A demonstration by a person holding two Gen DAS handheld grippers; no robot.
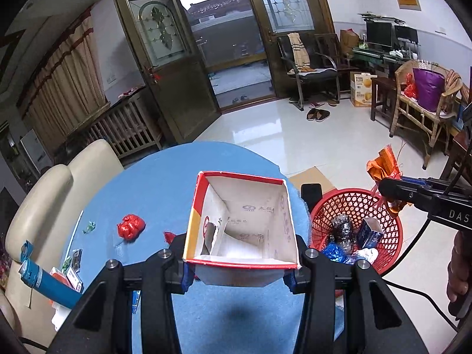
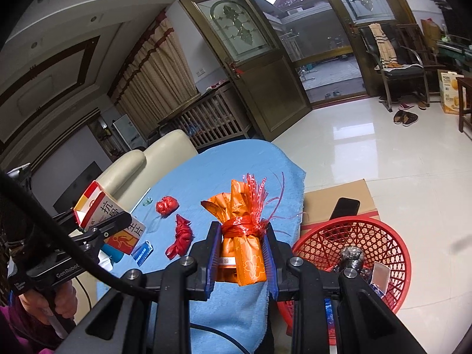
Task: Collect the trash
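Trash carton [image 1: 240, 224] printed 抗 clamped in left gripper [image 1: 239, 268], orange packet [image 2: 242, 253] clamped in right gripper [image 2: 240, 265]

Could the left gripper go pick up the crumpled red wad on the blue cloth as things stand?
Probably not yet: the left gripper is shut on the open carton. The red wad lies unobstructed on the blue cloth.

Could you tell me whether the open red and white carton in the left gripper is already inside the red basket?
No, the carton is clamped by the left gripper above the blue cloth, beside the red basket.
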